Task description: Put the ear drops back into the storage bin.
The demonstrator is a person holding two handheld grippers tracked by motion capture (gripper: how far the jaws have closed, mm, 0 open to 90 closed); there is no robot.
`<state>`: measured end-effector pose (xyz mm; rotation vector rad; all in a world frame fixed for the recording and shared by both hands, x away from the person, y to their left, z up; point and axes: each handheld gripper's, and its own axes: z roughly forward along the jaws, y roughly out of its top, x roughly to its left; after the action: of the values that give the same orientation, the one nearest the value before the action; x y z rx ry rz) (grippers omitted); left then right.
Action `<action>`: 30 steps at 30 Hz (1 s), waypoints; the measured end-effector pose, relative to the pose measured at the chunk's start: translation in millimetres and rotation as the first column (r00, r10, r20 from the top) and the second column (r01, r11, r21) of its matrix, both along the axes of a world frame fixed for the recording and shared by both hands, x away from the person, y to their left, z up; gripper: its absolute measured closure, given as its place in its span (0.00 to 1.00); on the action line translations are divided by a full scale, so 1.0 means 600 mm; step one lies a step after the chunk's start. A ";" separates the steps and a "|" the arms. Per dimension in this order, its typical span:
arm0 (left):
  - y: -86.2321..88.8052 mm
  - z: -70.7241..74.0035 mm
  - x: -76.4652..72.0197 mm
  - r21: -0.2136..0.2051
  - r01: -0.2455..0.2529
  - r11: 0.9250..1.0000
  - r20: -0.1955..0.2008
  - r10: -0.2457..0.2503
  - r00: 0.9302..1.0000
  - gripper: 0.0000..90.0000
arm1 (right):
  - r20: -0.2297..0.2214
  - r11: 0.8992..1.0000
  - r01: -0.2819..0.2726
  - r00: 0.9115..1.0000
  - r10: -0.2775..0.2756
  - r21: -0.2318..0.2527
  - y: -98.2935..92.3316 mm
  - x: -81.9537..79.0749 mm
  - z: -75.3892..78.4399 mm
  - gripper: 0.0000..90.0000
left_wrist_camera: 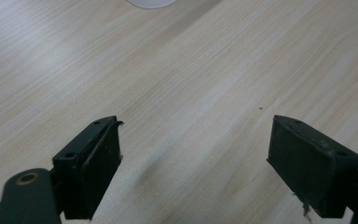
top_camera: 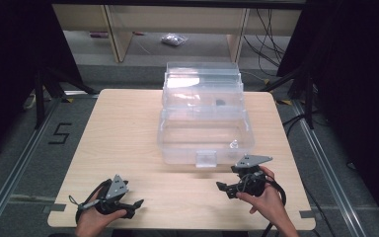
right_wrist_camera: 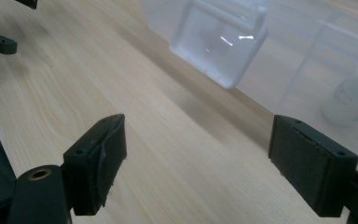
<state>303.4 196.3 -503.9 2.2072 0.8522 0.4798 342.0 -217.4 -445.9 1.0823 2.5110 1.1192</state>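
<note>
A clear plastic storage box [top_camera: 177, 143] stands open mid-table, its lid [top_camera: 202, 81] tipped up behind it. A frosted latch [top_camera: 206, 159] hangs on its front wall, and is seen close in the right gripper view [right_wrist_camera: 219, 42]. Inside, near the front right corner, stands a small white bottle [top_camera: 234, 144] [right_wrist_camera: 352, 98]. A small dark item [top_camera: 220, 102] shows through the lid. My left gripper [top_camera: 135, 207] [left_wrist_camera: 195, 135] rests open at the table's front left, over bare wood. My right gripper [top_camera: 225, 189] [right_wrist_camera: 198, 130] is open just before the box's front, holding nothing.
The light wooden table [top_camera: 128, 128] has free room left of the box and along its front edge. A pale rounded edge [left_wrist_camera: 151, 2] peeks in at the top of the left gripper view. Dark stands and cables flank the table on the floor.
</note>
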 end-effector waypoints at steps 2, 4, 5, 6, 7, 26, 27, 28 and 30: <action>-0.002 -0.002 0.000 -0.004 -0.013 1.000 0.000 0.013 1.000 0.18 | -0.002 1.000 -0.002 1.000 0.002 0.006 -0.001 -0.001 -0.003 0.22; 0.000 0.001 -0.001 -0.005 0.003 1.000 0.000 -0.003 1.000 0.18 | -0.007 1.000 0.005 1.000 -0.005 0.006 -0.003 -0.003 -0.010 0.22; 0.000 0.001 -0.001 -0.007 0.002 1.000 0.003 -0.002 1.000 0.18 | 0.011 1.000 0.024 1.000 -0.024 0.019 -0.004 -0.006 -0.018 0.22; 0.000 0.001 -0.001 0.002 0.005 1.000 0.003 -0.005 1.000 0.18 | 0.000 1.000 0.005 1.000 -0.005 -0.004 -0.007 -0.006 -0.016 0.21; 0.000 0.001 -0.001 0.002 0.005 1.000 0.003 -0.005 1.000 0.18 | 0.000 1.000 0.005 1.000 -0.005 -0.004 -0.007 -0.006 -0.016 0.21; -0.003 0.003 -0.004 -0.014 0.005 1.000 0.004 -0.005 1.000 0.18 | 0.027 0.999 0.019 0.999 -0.018 -0.037 -0.021 -0.032 -0.050 0.19; -0.003 0.003 -0.004 -0.014 0.007 1.000 0.002 -0.007 1.000 0.18 | 0.015 0.999 0.022 1.000 -0.021 -0.034 -0.021 -0.034 -0.051 0.19; -0.003 0.004 -0.003 0.009 0.011 1.000 0.001 -0.011 1.000 0.18 | 0.024 0.999 0.013 1.000 -0.012 -0.034 -0.021 -0.033 -0.053 0.19; -0.003 0.004 -0.003 0.007 0.013 1.000 0.002 -0.013 1.000 0.18 | 0.010 0.999 0.025 1.000 -0.024 -0.039 -0.022 -0.037 -0.055 0.19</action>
<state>301.4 194.5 -501.5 2.2173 0.8357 0.4789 319.6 -230.7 -478.8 1.0923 2.4950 1.0611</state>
